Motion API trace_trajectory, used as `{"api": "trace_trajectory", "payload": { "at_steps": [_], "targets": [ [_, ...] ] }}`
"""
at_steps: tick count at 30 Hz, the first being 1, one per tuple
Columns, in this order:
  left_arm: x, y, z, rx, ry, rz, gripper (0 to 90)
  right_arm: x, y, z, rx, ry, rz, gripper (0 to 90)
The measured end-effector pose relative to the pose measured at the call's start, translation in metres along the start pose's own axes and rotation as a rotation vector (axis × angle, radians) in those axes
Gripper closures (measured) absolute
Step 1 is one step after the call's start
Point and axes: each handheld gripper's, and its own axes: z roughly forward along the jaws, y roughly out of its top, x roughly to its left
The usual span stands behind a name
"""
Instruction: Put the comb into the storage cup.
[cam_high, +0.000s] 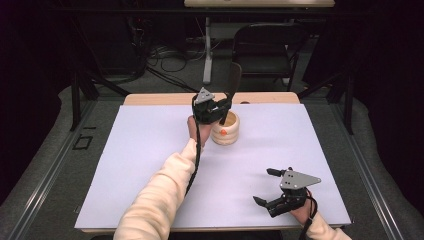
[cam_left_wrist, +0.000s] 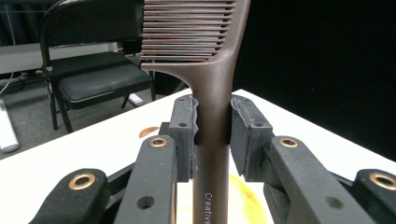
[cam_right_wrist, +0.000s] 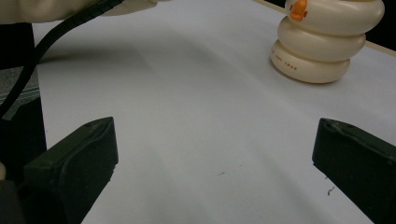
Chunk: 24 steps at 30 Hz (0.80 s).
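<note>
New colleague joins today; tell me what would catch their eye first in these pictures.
The brown comb stands upright, clamped in the left gripper above the cream ringed holder at the table's far middle. Near the front right edge, the right gripper waits open and empty.

Light falls from above onto the white surface (cam_high: 150, 165), which reads bright and even in the high view, while the room around it sinks into near black. Soft shadows lie beside the cream holder (cam_high: 226, 131) and under the sleeve (cam_high: 160, 195). In the left gripper view the brown comb (cam_left_wrist: 211, 93) is sharp and the chair (cam_left_wrist: 93, 70) behind it soft. In the right gripper view the near tool (cam_right_wrist: 215, 186) blurs.
</note>
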Motion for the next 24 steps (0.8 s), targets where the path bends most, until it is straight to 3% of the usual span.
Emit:
{"api": "trace_trajectory", "payload": {
  "at_steps": [11, 13, 14, 24],
  "targets": [
    [0.0008, -0.0036, 0.0046, 0.040, 0.006, 0.002, 72.0, -0.0001, 0.0003, 0.0000, -0.005, 0.000, -0.002, 0.0],
    [-0.0004, -0.0041, 0.0057, 0.047, 0.022, 0.009, 72.0, 0.0000, 0.0003, 0.0000, -0.004, 0.000, -0.002, 0.0],
    [-0.0002, -0.0043, 0.0060, 0.055, 0.007, 0.010, 72.0, 0.0000, 0.0003, -0.0003, -0.004, 0.000, -0.003, 0.0],
    [-0.0025, -0.0044, 0.0091, 0.081, 0.014, 0.036, 72.1, 0.0000, 0.0004, -0.0003, -0.006, 0.001, -0.004, 0.0]
  ]
}}
